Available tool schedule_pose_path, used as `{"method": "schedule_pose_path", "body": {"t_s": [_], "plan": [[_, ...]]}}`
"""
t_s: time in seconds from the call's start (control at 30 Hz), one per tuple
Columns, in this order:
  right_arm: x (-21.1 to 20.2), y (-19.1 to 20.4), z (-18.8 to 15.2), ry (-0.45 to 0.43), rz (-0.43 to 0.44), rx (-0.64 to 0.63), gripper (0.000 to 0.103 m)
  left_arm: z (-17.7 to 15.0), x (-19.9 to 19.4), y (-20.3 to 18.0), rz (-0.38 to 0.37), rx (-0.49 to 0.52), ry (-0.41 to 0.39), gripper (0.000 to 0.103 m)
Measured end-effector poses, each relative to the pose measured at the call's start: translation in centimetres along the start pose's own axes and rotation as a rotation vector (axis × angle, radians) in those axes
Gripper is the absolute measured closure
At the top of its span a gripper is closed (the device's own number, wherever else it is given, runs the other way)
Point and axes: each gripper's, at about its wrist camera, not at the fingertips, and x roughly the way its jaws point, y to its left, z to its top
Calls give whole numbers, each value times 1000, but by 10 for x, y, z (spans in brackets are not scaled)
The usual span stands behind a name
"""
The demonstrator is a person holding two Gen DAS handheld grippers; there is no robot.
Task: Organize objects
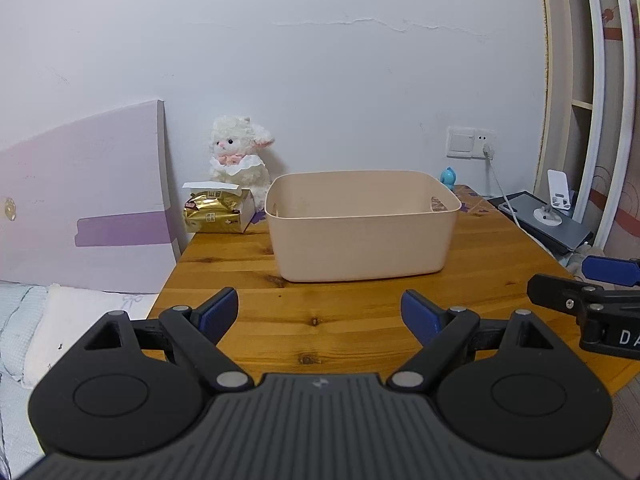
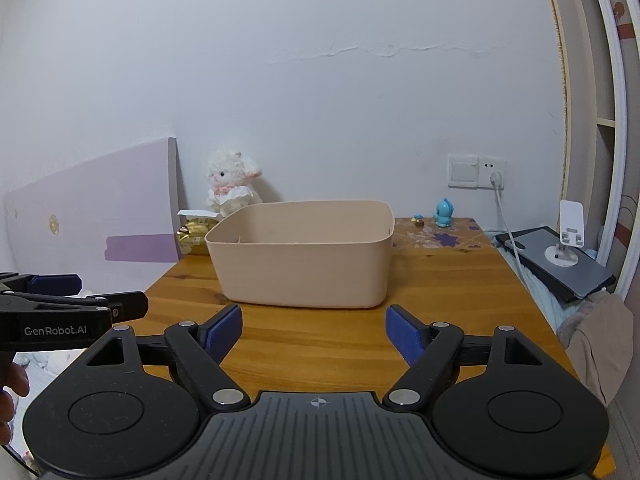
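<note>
Hovering left gripper point(image 1: 320, 314) and right gripper point(image 2: 314, 330), fingers wide, empty, facing beige bin point(image 1: 362, 226) on wooden table point(image 1: 320, 320)

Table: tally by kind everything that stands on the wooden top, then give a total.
Bins: 1, the beige bin.
Plush toys: 1, the white lamb.
Tissue packs: 1, the gold pack.
Small figures: 2, the blue figure and the tiny mushroom figure.
Total: 5.

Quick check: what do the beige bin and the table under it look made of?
Beige rectangular bin: looks like matte moulded plastic, with smooth thin walls and rounded corners. Orange-brown wooden table: apparently varnished pine planks, with visible knots, grain lines and a slight sheen.
</note>
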Motion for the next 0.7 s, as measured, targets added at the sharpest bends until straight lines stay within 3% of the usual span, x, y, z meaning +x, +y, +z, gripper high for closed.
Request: {"method": "schedule_pose_path", "body": {"t_s": [0.33, 0.4, 0.7], "plan": [[-20, -1, -15, 15, -6, -6, 22, -13, -27, 4, 3, -18, -19, 14], [-24, -2, -18, 21, -14, -11, 15, -18, -31, 6, -1, -27, -13, 14], [-44, -3, -25, 12, -45, -20, 14, -31, -43, 6, -7, -21, -6, 14]]}}
